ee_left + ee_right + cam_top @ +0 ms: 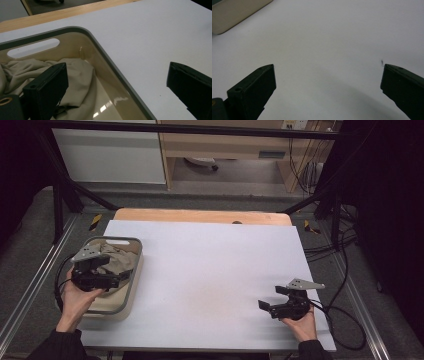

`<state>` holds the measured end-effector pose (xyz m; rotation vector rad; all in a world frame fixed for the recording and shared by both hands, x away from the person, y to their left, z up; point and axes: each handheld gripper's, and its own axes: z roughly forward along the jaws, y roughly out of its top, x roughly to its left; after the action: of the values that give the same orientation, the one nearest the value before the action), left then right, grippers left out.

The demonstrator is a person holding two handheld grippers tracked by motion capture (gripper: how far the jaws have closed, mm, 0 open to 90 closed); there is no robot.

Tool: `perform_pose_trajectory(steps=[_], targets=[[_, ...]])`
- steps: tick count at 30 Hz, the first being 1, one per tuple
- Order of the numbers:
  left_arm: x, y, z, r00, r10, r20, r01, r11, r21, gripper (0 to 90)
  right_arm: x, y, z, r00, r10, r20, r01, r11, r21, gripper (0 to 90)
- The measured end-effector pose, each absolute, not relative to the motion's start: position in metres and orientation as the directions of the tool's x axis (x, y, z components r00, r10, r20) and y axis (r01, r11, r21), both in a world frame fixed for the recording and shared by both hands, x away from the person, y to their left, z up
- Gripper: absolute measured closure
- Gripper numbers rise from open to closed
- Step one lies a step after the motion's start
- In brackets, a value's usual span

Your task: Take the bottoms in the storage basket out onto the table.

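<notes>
The beige cloth (75,75) lies crumpled inside the basket (135,270) at table left; the left gripper (107,272) hovers above it, jaws wide; the right gripper (270,306) rests apart, jaws wide, empty; the cloth is probably soft, light and limp; pinch a raised fold.

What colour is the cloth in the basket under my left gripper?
Beige, a plain sandy tan with no pattern; the cloth shows best in the left gripper view.
</notes>
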<state>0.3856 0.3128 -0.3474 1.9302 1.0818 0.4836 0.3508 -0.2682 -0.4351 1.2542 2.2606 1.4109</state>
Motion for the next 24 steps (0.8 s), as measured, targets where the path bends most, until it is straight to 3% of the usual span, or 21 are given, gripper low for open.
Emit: perform_pose_trajectory(steps=[24], targets=[[0.426, 0.336, -0.370, 0.435, 0.900, 0.017, 0.584, -0.296, 0.756, 4.4, 0.351, -0.268, -0.436, -0.619, 0.743, 0.255, 0.556, 0.186, 0.810, 0.6]])
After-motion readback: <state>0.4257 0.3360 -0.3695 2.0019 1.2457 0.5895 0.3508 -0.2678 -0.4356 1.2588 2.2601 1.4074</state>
